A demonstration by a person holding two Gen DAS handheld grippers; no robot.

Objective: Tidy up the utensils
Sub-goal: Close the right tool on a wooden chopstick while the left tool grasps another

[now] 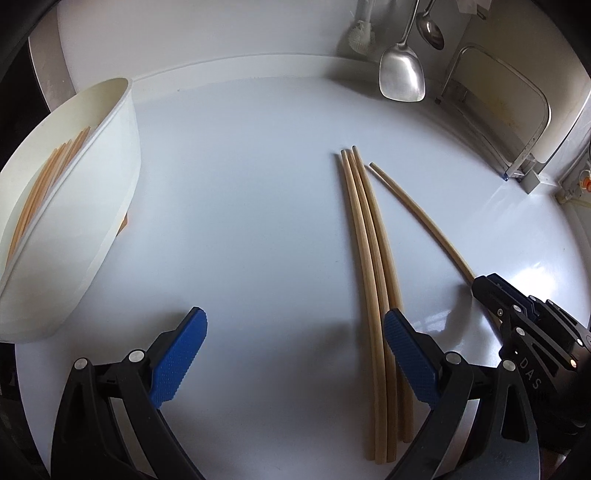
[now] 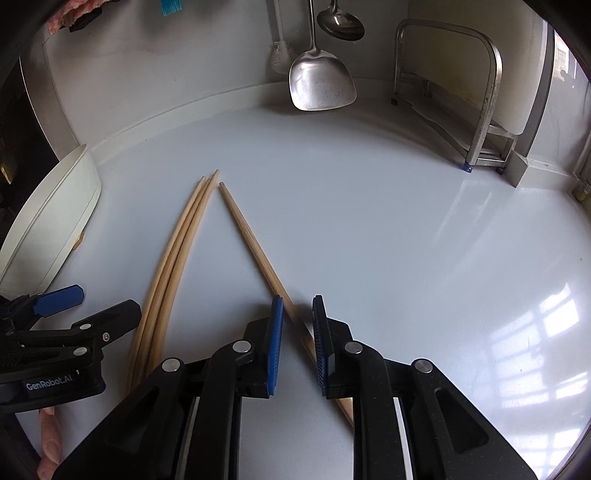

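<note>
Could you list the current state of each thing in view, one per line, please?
Left tongs: open, empty, low over the counter.
Right tongs: part closed around the single chopstick, contact unclear.
Three chopsticks: lying bundled on the counter.
White container: tilted, chopsticks inside.
Metal spatula: hanging at the wall.
Ladle: hanging.

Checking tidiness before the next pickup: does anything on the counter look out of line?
One single chopstick lies apart from the bundle of three, angled away. The right gripper straddles it, not yet closed.
</note>
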